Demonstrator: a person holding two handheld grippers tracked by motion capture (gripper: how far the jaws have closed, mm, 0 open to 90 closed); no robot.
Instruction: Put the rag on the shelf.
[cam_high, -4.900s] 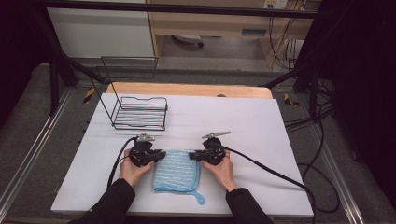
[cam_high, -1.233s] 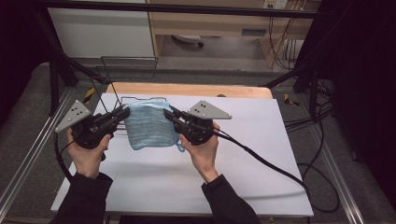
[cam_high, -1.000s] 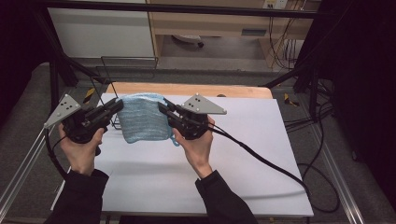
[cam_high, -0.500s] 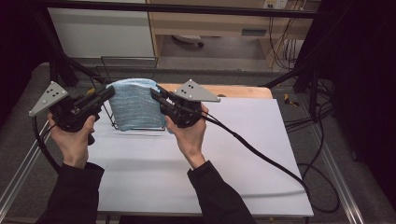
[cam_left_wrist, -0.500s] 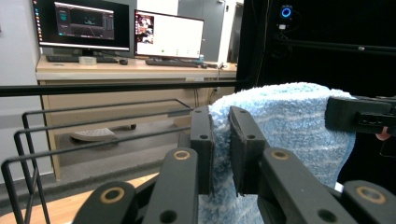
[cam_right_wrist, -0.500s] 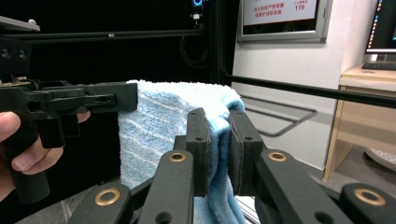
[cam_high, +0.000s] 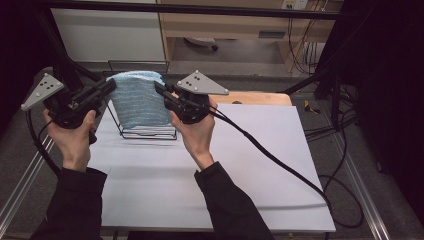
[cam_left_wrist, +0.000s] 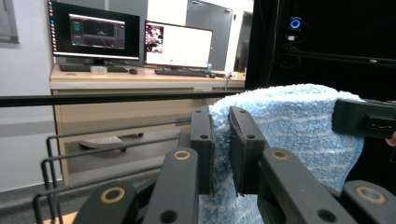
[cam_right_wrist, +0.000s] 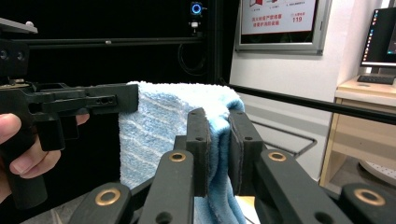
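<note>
Above the white table (cam_high: 210, 170), over the black wire rack (cam_high: 145, 131) at its far left, a blue towel (cam_high: 139, 102) hangs stretched between both tools. Each pinches one upper corner: the left gripper (cam_left_wrist: 220, 140) has its jaws clamped on the cloth, the right gripper (cam_right_wrist: 218, 142) likewise. If either grip loosens, or the hands pull apart, I judge a corner could slip and the towel sag off the rack. From the high view the rack's place shows; the gripper views reveal cloth between the pads.
</note>
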